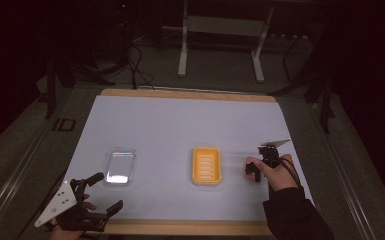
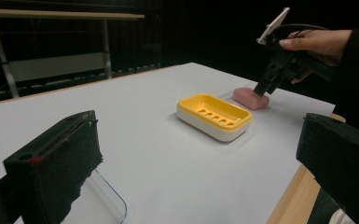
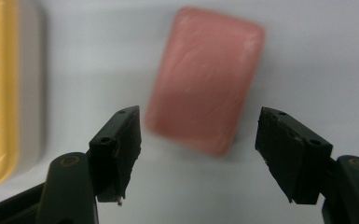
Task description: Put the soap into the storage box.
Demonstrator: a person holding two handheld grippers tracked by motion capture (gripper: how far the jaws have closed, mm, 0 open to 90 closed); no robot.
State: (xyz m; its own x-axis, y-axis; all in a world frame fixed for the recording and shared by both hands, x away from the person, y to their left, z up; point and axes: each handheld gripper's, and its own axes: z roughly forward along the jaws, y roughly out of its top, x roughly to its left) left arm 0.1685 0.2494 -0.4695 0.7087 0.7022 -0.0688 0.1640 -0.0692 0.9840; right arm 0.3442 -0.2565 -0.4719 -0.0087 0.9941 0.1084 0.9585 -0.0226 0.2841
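From above: white-covered table (image 1: 180, 125) with wooden edges, in a dark room. Near the left front corner, left tongs (image 1: 111, 192) held in a hand, black jaws spread wide and holding nothing, grey three-cornered plate (image 1: 57, 202) on top. Just beyond them, clear rectangular plastic lid or tray (image 1: 120, 165) lying flat. At centre, yellow rectangular plastic soap dish with slotted floor (image 1: 206, 165). To its right, right tongs (image 1: 250, 171) pointing down at the table, gripped by a hand (image 1: 278, 172) in a dark sleeve. From the left gripper view: two black padded jaws far apart in the foreground, corner of the clear lid (image 2: 112, 198) between them at the bottom; farther off, the yellow soap dish (image 2: 214, 116) on its white base, and just beyond it a pink rounded bar of soap (image 2: 251, 98) flat on the table, with the right tongs (image 2: 265, 89) at its top. From the right gripper view: pink soap (image 3: 205, 77) directly below, slightly blurred, lying between and beyond the two separated black jaws, ungripped; yellow dish (image 3: 0, 93) at the left edge, near the soap but apart from it.
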